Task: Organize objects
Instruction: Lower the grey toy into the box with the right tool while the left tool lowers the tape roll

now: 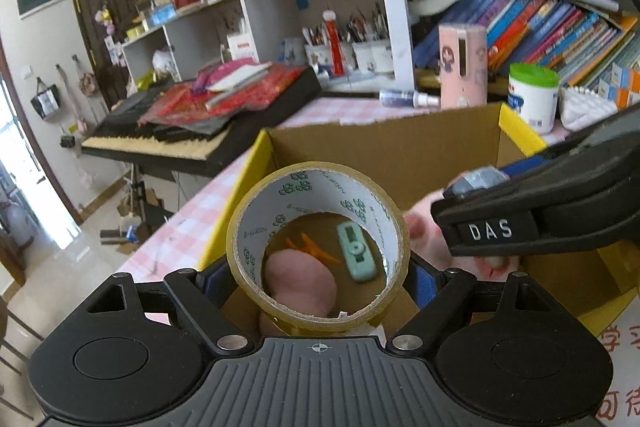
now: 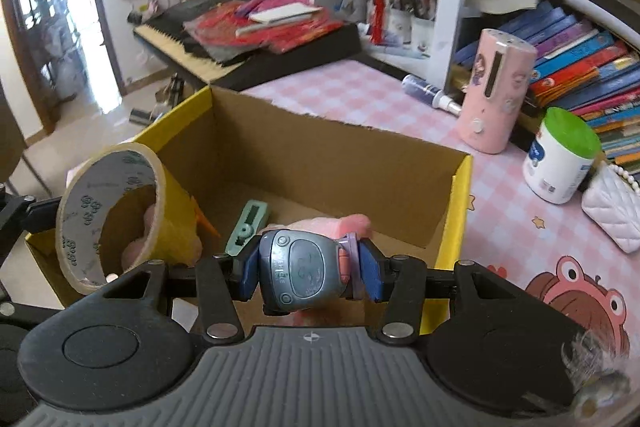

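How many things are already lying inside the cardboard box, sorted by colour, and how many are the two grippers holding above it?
Pink soft items in the cardboard box: 2
Mint green case: 1
Orange clip: 1
Held tape roll, left gripper: 1
Held blue-grey watch, right gripper: 1
Total: 6

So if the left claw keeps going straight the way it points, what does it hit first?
Probably the pink soft item lying in the cardboard box, seen through the tape roll it holds; depth is unclear.
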A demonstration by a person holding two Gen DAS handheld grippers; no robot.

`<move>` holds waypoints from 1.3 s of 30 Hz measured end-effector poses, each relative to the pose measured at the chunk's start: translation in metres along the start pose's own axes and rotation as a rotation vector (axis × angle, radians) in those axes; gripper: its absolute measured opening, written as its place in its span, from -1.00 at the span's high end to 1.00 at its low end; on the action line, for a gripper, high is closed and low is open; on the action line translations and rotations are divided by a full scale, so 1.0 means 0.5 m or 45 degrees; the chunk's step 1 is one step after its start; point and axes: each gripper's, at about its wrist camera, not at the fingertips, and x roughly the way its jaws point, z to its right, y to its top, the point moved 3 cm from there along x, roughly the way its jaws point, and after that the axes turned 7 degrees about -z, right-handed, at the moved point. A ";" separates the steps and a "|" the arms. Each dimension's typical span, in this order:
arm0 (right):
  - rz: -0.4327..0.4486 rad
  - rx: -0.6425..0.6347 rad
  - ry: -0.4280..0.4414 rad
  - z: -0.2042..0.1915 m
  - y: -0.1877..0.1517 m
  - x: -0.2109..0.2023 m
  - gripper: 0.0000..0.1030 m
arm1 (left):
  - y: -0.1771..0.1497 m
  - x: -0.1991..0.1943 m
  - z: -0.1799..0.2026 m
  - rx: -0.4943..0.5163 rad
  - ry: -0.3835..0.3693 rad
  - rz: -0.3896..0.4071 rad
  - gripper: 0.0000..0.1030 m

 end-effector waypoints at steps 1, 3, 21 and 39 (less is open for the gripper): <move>0.000 -0.014 0.003 -0.002 0.001 0.001 0.09 | -0.002 0.005 0.001 -0.001 -0.002 -0.016 -0.68; -0.007 -0.056 0.008 -0.008 0.004 0.005 0.09 | -0.004 0.013 -0.002 -0.036 -0.018 -0.044 -0.68; -0.014 -0.148 0.040 -0.014 0.027 0.030 0.09 | -0.003 0.032 0.001 -0.066 -0.035 -0.079 -0.73; 0.047 -0.063 0.097 -0.026 0.011 -0.024 -0.45 | -0.005 -0.022 -0.023 -0.137 -0.059 0.018 -0.85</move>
